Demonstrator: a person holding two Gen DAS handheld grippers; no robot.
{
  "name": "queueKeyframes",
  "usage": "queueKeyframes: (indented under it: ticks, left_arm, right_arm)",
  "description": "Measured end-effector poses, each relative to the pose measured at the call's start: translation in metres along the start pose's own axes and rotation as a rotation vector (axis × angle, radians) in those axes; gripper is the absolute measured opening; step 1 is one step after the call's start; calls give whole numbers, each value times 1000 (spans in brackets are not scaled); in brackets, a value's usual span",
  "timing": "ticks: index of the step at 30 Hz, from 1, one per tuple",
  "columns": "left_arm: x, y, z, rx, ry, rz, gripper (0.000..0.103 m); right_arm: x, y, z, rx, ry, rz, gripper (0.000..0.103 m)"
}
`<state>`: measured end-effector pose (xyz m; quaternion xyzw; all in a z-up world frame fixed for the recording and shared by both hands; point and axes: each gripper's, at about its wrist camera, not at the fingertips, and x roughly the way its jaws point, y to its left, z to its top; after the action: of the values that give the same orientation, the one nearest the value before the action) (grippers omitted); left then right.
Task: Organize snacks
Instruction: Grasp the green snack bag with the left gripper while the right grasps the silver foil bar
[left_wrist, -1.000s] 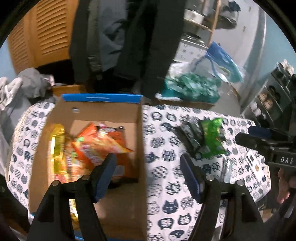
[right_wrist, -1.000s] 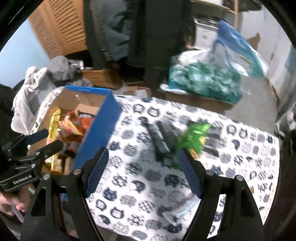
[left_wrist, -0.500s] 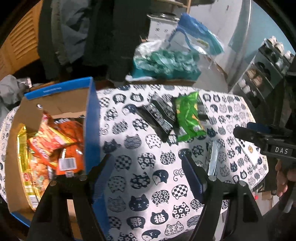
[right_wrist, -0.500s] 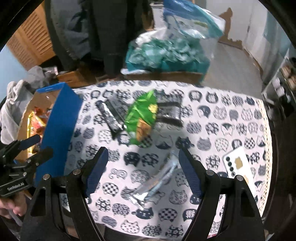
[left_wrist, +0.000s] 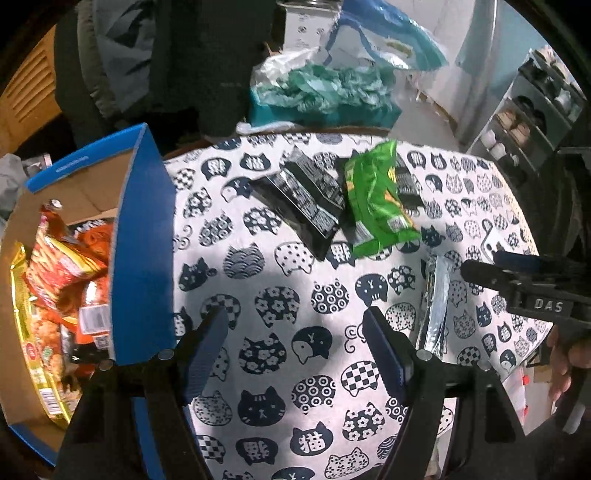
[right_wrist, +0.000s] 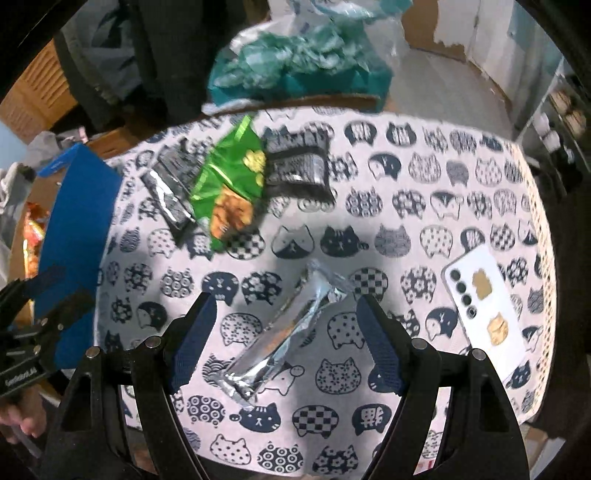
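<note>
While both grippers pointed steeply down at the table (right_wrist: 480, 155), each stood released with nothing between its jaws. Nearest under the right gripper (right_wrist: 284, 332), a silver foil packet (right_wrist: 288, 332) lay slantwise on the cat-print cloth close to the table's near edge, framed by the two blue pads (right_wrist: 192, 339) yet touched by neither. A white phone (right_wrist: 484, 306) lay face down toward the near right corner, apart from the packet. The left gripper (left_wrist: 295, 350) hung over bare cloth, its jaws likewise wide and empty, with the silver packet just to the right of its right finger. In that view the right gripper's black fingers reached in from the right edge, a hand (left_wrist: 565, 365) gripping the handle below them.

Along the table's left edge stood a cardboard box (left_wrist: 144, 236) with blue outer walls, its top open. Inside it lay a heap of orange and red snack bags (left_wrist: 62, 266), with a gold-edged packet (left_wrist: 26, 332) pressed against the box's left wall.

Farther back, toward the far edge, a green snack bag (left_wrist: 373, 199) lay across several black packets (left_wrist: 303, 199), one of them showing on its right side. Beyond the table sat a clear plastic bag of teal stuff (left_wrist: 321, 92) and dark hanging clothes (left_wrist: 192, 55)
</note>
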<state>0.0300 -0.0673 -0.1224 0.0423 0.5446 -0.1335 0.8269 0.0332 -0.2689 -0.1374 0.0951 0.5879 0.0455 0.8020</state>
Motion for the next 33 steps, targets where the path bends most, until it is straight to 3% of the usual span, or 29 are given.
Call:
queueKeyframes:
  ticks: [14, 19, 22, 24, 33]
  left_arm:
    - [37, -11, -9, 28, 66, 35, 77]
    - [42, -9, -5, 9, 72, 36, 77]
    - [43, -10, 1, -14, 70, 18, 77]
    - [44, -12, 8, -26, 68, 5, 77]
    - [44, -27, 50, -114, 20, -76, 78]
  right_arm:
    - [66, 2, -28, 63, 110, -46, 78]
    - [79, 5, -35, 70, 118, -53, 61]
    - [79, 7, -35, 45, 103, -61, 46]
    - [79, 7, -36, 27, 91, -65, 30]
    - [61, -22, -25, 3, 50, -39, 26]
